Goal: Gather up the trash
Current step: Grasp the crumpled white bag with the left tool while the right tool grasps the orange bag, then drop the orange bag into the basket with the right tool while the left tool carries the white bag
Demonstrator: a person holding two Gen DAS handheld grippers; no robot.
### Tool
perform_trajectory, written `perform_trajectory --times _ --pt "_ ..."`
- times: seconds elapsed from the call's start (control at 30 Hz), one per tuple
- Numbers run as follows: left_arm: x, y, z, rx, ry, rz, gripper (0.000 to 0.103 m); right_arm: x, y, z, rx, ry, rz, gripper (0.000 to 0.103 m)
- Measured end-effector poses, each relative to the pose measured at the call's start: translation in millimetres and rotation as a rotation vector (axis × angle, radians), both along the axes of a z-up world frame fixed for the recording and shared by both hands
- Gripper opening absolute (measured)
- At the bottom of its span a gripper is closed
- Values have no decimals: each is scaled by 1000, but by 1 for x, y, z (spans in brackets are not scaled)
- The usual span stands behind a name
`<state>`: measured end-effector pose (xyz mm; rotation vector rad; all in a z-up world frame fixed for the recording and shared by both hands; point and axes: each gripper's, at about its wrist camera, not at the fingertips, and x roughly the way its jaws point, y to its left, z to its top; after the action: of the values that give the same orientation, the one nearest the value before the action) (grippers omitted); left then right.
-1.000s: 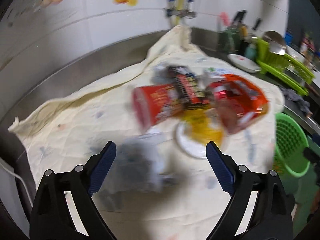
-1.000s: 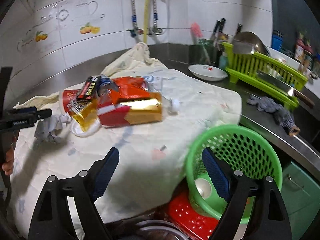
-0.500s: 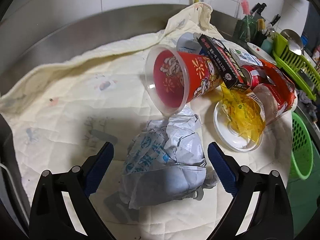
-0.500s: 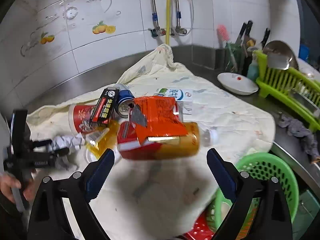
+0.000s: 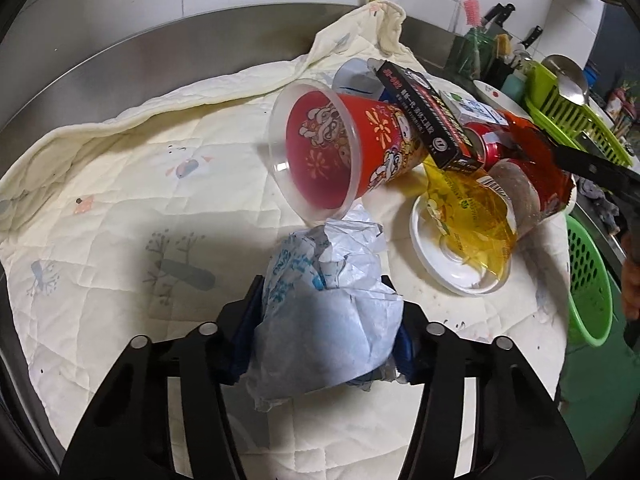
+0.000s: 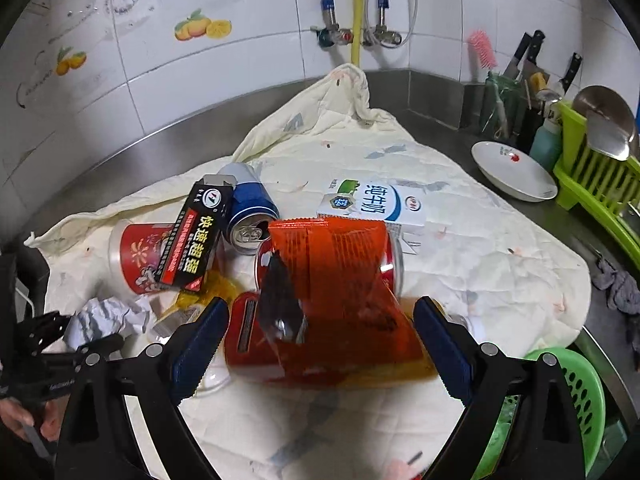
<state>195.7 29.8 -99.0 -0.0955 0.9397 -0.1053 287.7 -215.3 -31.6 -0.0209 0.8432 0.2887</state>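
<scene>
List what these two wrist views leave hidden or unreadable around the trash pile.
- Left wrist view: the crumpled paper wrapper covers the closing left gripper's pads; contact unclear.
- Right wrist view: the orange snack bag hides most of the red can.
- Right wrist view: the green basket is cut off; contents unseen.

a steel worktop (image 6: 448, 128) carries a cream quilted cloth (image 6: 480, 248) across its middle and a white dish (image 6: 514, 176) near its back right corner.

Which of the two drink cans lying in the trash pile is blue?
The blue can behind the black box; the red can lies under the orange wrapper.
</scene>
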Motion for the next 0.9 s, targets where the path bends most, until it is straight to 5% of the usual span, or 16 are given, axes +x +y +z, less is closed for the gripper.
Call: perform_trajectory --times 0.23,0.63,0.9 --pt "-4 -4 7 -21 -19 -28 45 18 6 -12 -25 36 -14 90" --pt "-21 -6 31 -44 -86 -53 44 17 4 -13 -10 44 -33 61" --pt "-32 -7 45 -70 -118 -72 44 -5 1 -1 -3 -8 -32 57"
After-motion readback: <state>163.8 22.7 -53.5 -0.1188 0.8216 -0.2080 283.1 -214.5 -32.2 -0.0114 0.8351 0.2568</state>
